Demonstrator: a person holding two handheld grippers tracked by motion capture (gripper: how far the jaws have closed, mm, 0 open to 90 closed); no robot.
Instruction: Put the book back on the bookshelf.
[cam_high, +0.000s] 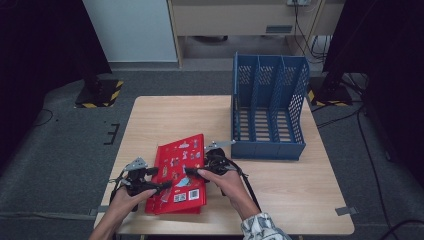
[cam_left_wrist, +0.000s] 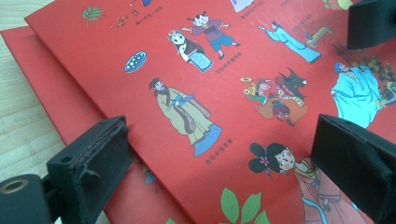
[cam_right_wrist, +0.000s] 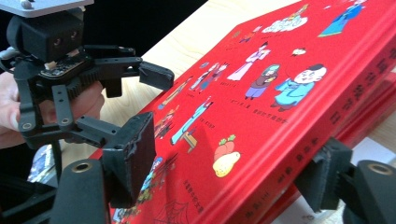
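Note:
Two red picture books lie stacked near the table's front edge, the top book (cam_high: 181, 159) askew on the lower one (cam_high: 172, 204). My left gripper (cam_high: 159, 178) stands open at the top book's left edge; in the left gripper view (cam_left_wrist: 219, 154) one jaw sits beside that edge over the lower book (cam_left_wrist: 51, 84) and the other over the illustrated cover (cam_left_wrist: 201, 93). From the right, my right gripper (cam_high: 192, 168) reaches in, open. In the right gripper view (cam_right_wrist: 229, 163) the top book's thick edge (cam_right_wrist: 299, 126) runs between its jaws. The left gripper's upper finger (cam_right_wrist: 156, 74) hovers over the cover.
A blue three-slot file rack (cam_high: 270, 112) stands at the table's back right, its open side up. Bare wooden tabletop (cam_high: 300, 190) stretches to the right of the books. Past the table edges lie grey carpet, cables and dark stands.

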